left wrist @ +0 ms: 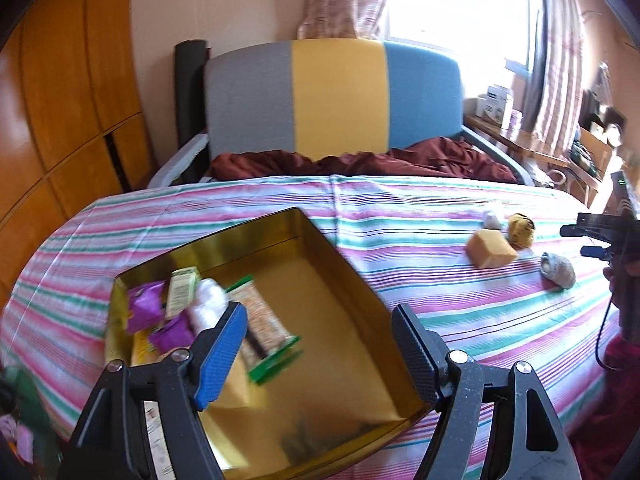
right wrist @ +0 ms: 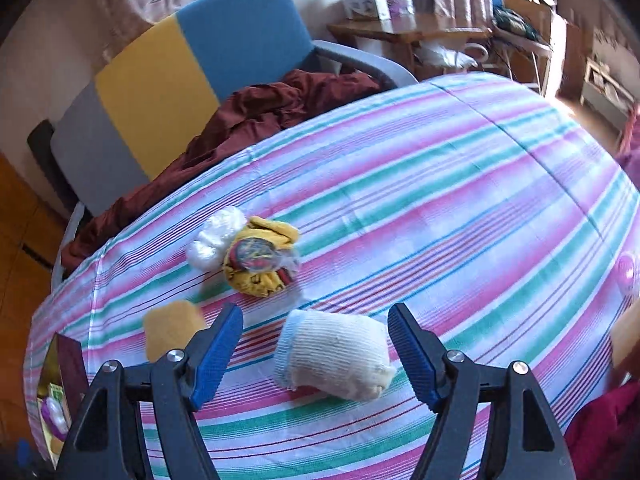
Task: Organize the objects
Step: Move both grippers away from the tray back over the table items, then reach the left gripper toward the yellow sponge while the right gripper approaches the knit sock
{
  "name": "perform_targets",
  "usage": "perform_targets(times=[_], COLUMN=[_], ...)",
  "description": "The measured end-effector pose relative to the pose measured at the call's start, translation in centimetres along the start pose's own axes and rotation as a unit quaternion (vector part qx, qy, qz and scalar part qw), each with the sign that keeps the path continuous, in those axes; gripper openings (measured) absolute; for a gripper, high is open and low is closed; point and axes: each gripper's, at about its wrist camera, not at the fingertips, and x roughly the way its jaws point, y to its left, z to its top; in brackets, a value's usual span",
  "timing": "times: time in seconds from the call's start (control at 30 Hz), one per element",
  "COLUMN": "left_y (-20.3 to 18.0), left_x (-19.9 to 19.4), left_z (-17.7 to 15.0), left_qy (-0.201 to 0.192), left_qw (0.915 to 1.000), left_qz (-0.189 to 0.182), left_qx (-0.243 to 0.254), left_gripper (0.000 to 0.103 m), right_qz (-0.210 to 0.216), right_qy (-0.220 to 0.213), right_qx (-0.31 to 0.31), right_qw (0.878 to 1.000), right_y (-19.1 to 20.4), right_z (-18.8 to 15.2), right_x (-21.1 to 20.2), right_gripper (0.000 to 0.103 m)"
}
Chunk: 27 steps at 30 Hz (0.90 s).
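Observation:
A gold tin box [left wrist: 360, 304] lies on the striped bed, with snack packets [left wrist: 264, 320], purple wrappers [left wrist: 146, 308] and a white roll [left wrist: 208, 300] in its left half. My left gripper [left wrist: 320, 344] is open and empty above the box. My right gripper [right wrist: 316, 348] is open around a rolled cream sock [right wrist: 336, 354] without touching it. Behind it lie a yellow bundle [right wrist: 260, 260], a white plastic wad [right wrist: 218, 236] and an orange block [right wrist: 172, 328]. The left wrist view shows the sock [left wrist: 558, 270], block [left wrist: 490, 248] and right gripper [left wrist: 592, 236] at right.
The striped sheet [right wrist: 460, 208] covers the bed. A maroon blanket [left wrist: 360, 162] lies at the headboard [left wrist: 336, 96]. A wooden wardrobe [left wrist: 60, 112] stands left. A cluttered side table [right wrist: 408, 28] stands beyond the bed. The box's edge [right wrist: 68, 360] shows at lower left.

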Motion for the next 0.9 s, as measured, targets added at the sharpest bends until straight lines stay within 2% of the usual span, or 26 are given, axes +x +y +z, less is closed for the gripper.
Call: perform_targets(times=[0.1, 0.27, 0.5, 0.8, 0.9], left_y=[-2.6, -7.0, -13.0, -18.5, -19.6], left_x=[0.9, 2.8, 6.9, 10.4, 11.3], left_z=[1.1, 2.6, 4.0, 4.7, 4.9], left_qy=[0.001, 0.010, 0.035, 0.062, 0.068], left_qw=[0.9996, 0.9976, 0.9930, 0.9862, 0.9846], left_qz=[-0.020, -0.051, -0.065, -0.085, -0.089], left_qx=[0.019, 0.045, 0.092, 0.128, 0.134], left_gripper=[0.075, 0.075, 0.075, 0.075, 0.081], right_qz=[0.001, 0.008, 0.017, 0.033, 0.042], right_qy=[-0.007, 0.005, 0.015, 0.018, 0.019], right_qx=[0.021, 0.021, 0.042, 0.081, 0.090], right_qw=[1.000, 1.000, 0.999, 0.996, 0.995], right_y=[-1.0, -0.8, -1.7, -3.1, -3.5], right_z=[0.2, 0.2, 0.3, 0.7, 0.7], right_x=[-0.5, -0.1, 0.2, 0.2, 0.1], right_gripper=[0.076, 0.076, 0.076, 0.076, 0.076])
